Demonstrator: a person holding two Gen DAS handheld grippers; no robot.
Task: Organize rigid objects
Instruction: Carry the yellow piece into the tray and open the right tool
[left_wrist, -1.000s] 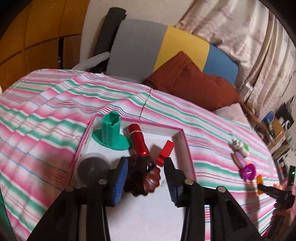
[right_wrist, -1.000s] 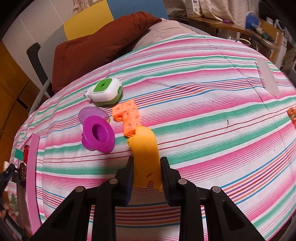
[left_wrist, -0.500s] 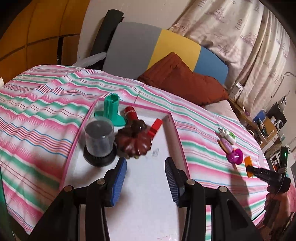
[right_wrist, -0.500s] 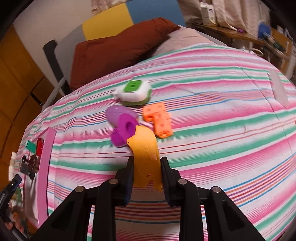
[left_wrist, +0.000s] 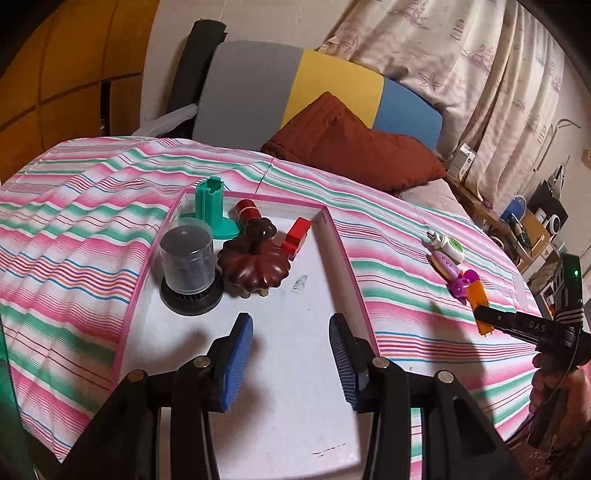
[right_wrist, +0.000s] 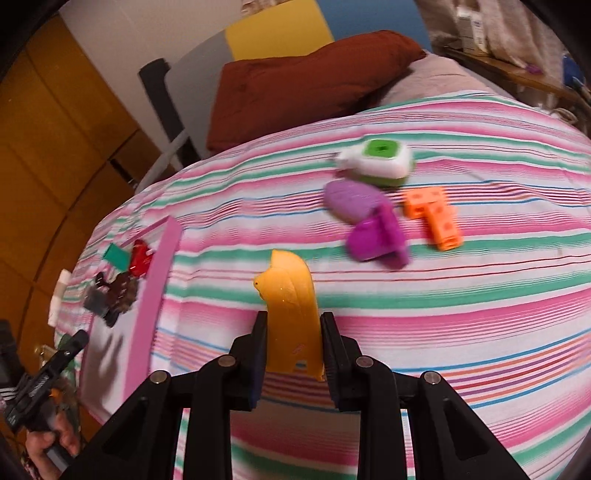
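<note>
My right gripper (right_wrist: 291, 343) is shut on a curved orange plastic piece (right_wrist: 290, 306), held above the striped bedspread; the same gripper (left_wrist: 484, 314) and orange piece (left_wrist: 478, 299) show at the right of the left wrist view. My left gripper (left_wrist: 291, 350) is open and empty over the near half of the pink-rimmed white tray (left_wrist: 341, 243). In the tray's far half stand a brown flower-shaped object (left_wrist: 255, 264), a clear-capped black cylinder (left_wrist: 188, 262), a green stand (left_wrist: 210, 206), a red cylinder (left_wrist: 247, 212) and a red block (left_wrist: 297, 232). The tray (right_wrist: 159, 280) lies left in the right wrist view.
On the bedspread lie a white and green device (right_wrist: 376, 158), a lilac oval piece (right_wrist: 351, 199), a magenta funnel-shaped piece (right_wrist: 380, 238) and an orange block piece (right_wrist: 436, 214). A rust-red cushion (left_wrist: 351, 147) and a grey, yellow and blue backrest (left_wrist: 295, 88) sit beyond. Cluttered shelves stand at right.
My left gripper let go of the brown flower-shaped object and drew back toward the tray's near end. My right gripper carried the orange piece leftward, away from the loose toys and nearer the tray.
</note>
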